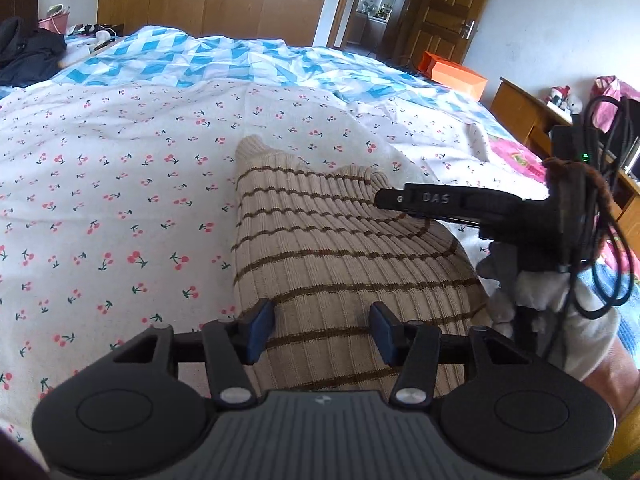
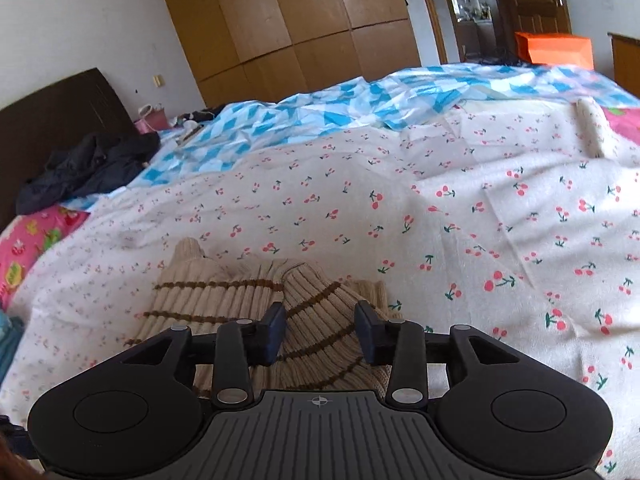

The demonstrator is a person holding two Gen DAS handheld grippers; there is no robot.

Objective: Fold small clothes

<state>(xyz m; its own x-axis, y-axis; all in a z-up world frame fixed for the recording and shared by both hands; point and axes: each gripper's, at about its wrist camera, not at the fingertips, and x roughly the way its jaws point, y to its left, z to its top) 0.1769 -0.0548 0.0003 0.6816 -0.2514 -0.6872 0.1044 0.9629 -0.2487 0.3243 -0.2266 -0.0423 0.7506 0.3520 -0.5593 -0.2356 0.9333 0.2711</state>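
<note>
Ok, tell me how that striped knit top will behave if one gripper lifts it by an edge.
The striped knit top is ribbed and already drapes in soft humps, so it will likely sag and unfold. It looks thin and small, so probably light. The ribbed knit should grip the blue pads rather than slip, though it may stretch.

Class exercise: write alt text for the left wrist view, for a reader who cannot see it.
A beige ribbed garment with brown stripes lies on a cherry-print bedspread, between the open left gripper. The right gripper reaches in from the right, held by a white-gloved hand.
</note>
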